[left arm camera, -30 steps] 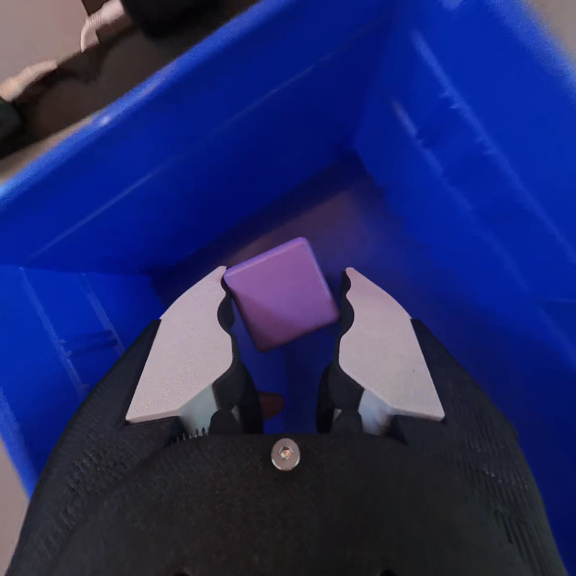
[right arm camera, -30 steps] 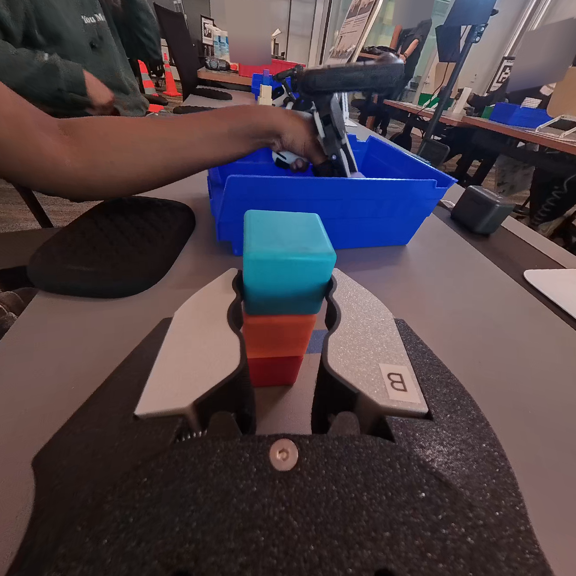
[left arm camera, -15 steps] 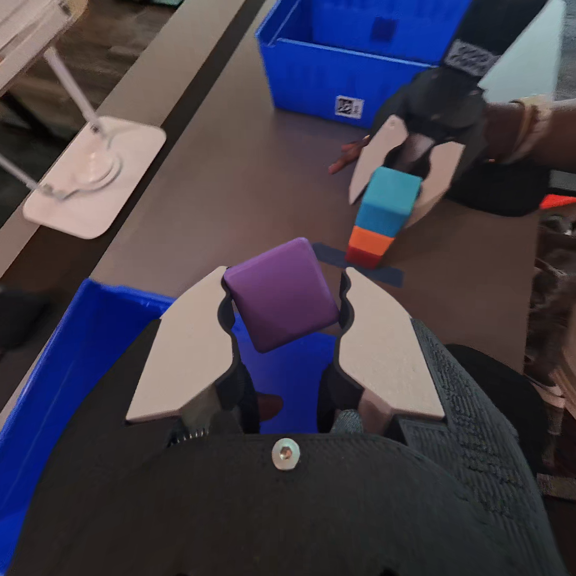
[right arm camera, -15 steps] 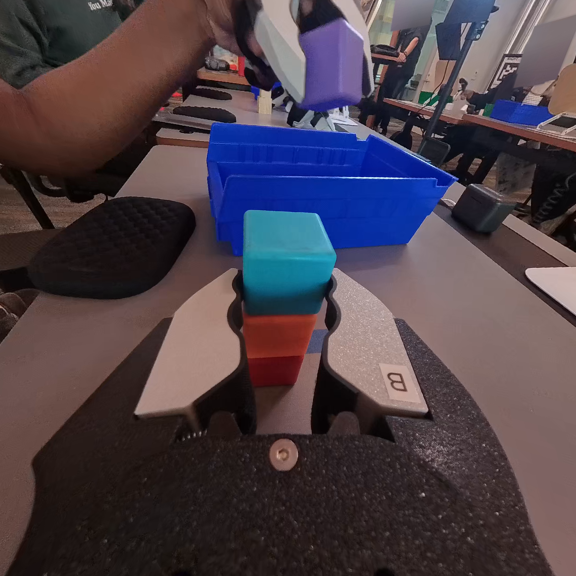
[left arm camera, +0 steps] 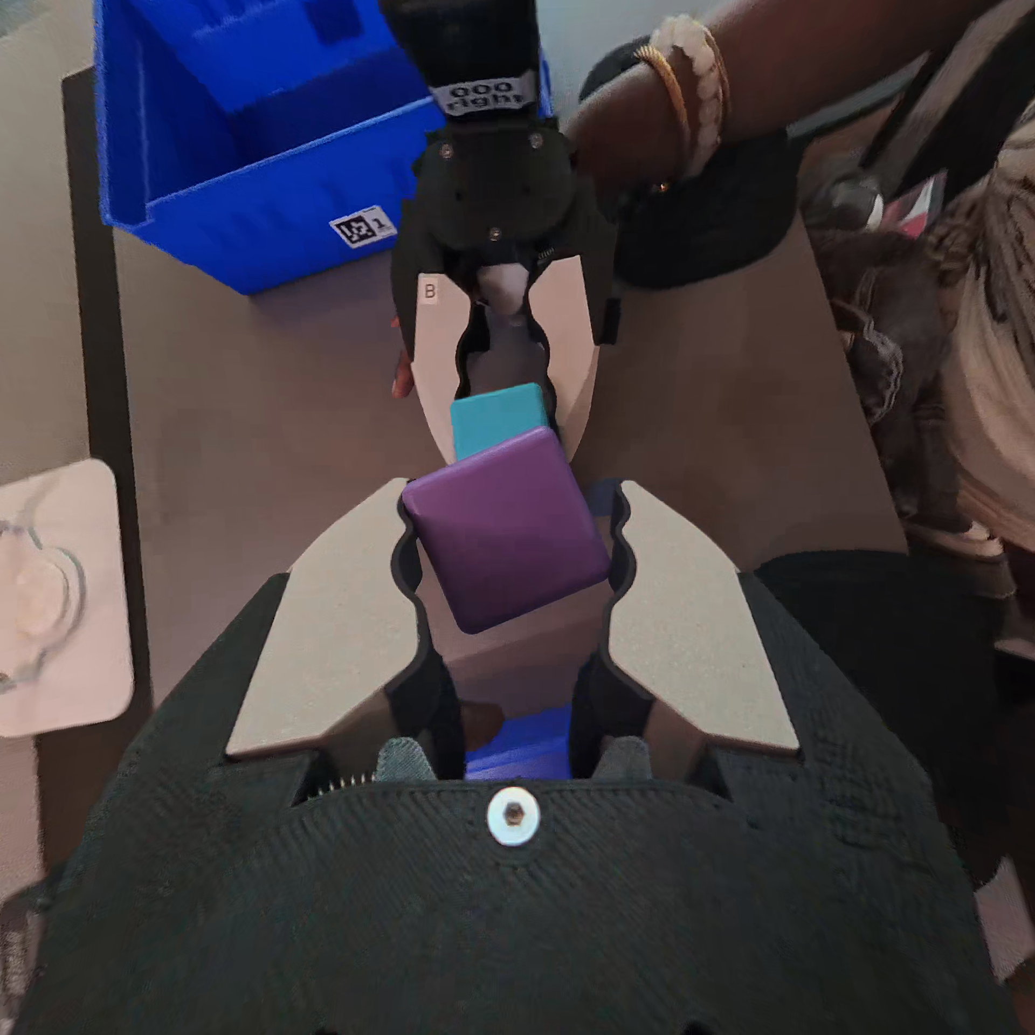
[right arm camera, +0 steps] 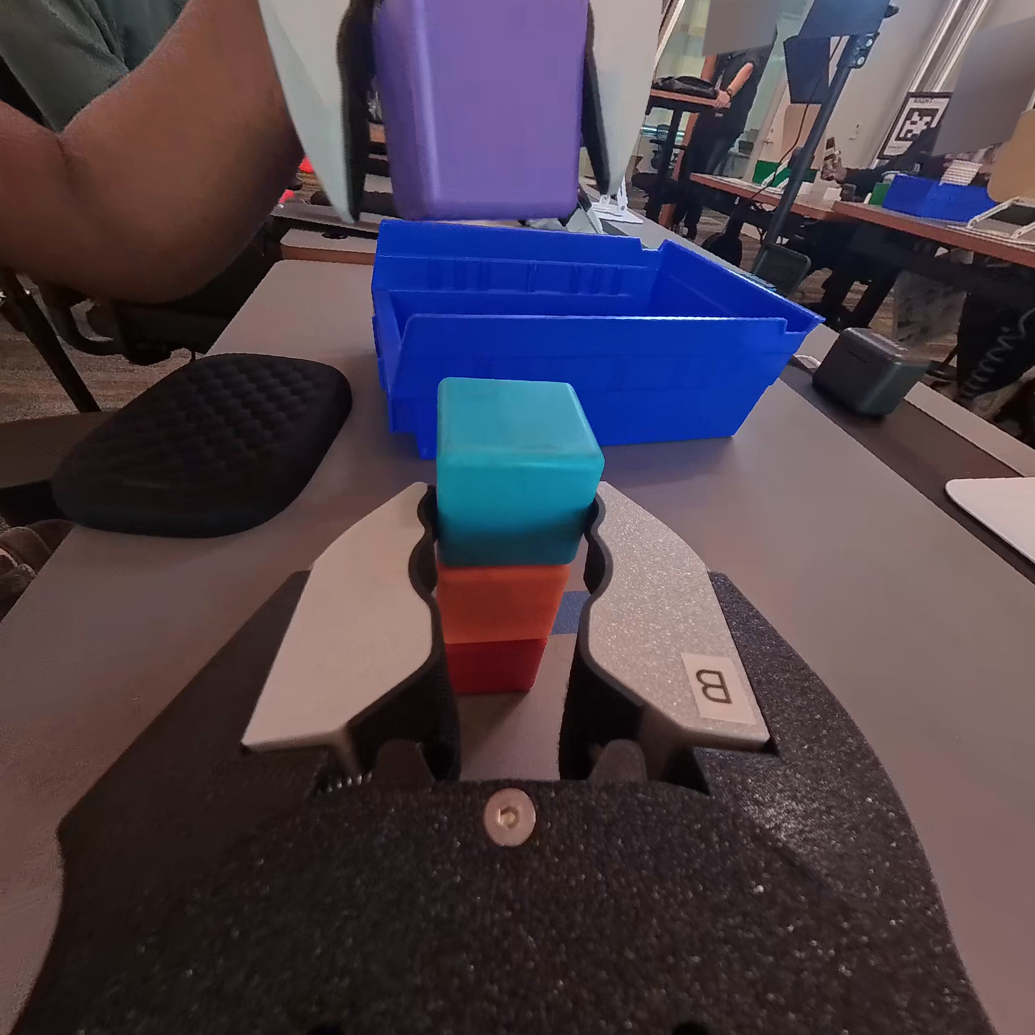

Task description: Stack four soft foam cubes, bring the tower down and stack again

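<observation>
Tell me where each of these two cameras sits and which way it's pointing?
Left wrist view: rides the left gripper, looking steeply down at the table; its fingers clamp the purple cube above the teal cube, with the right gripper and a braceleted wrist opposite.
Right wrist view: rides the right gripper, low, looking level across the table to the blue bin; its fingers flank the teal cube, atop orange and red.
Shared: both cubes and both grippers.

Even indoor light, soft shadows; wide-angle bending at edges; near purple cube (right arm camera: 481, 106) blurred.
</observation>
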Motion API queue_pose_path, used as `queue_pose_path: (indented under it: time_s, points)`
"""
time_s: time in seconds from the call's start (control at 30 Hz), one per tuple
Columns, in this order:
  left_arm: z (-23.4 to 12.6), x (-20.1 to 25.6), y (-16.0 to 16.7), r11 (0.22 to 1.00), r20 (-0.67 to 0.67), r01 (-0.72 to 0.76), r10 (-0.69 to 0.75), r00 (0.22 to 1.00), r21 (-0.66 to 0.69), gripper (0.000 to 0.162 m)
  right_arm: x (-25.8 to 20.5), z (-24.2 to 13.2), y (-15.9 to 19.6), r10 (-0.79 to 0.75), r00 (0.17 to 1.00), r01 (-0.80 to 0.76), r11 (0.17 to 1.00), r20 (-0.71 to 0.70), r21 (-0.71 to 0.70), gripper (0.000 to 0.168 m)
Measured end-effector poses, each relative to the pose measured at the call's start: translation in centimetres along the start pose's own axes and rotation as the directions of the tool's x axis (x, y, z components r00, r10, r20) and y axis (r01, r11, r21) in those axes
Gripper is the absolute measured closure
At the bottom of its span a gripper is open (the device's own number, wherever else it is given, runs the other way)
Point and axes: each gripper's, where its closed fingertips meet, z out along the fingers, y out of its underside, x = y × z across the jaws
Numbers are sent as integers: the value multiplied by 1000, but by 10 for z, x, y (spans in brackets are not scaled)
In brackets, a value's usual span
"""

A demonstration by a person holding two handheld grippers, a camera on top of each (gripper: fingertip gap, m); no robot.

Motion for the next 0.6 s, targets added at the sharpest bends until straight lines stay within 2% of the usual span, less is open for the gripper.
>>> queue_pose_path:
  time_s: [0.1, 0.3, 0.6]
  points:
    - [16, -2, -3, 985, -28, -147, 144, 989, -94, 96, 0, 0, 0, 0, 1000, 0, 1000, 1, 0, 118]
    - [41, -2, -8, 959, -141, -251, 233, 962, -129, 96, 0, 0, 0, -2, 1000, 2, 1000, 1, 1, 118]
    - [52, -5, -10, 962, -155, -254, 237, 959, -98, 96, 0, 0, 0, 0, 1000, 0, 1000, 3, 3, 118]
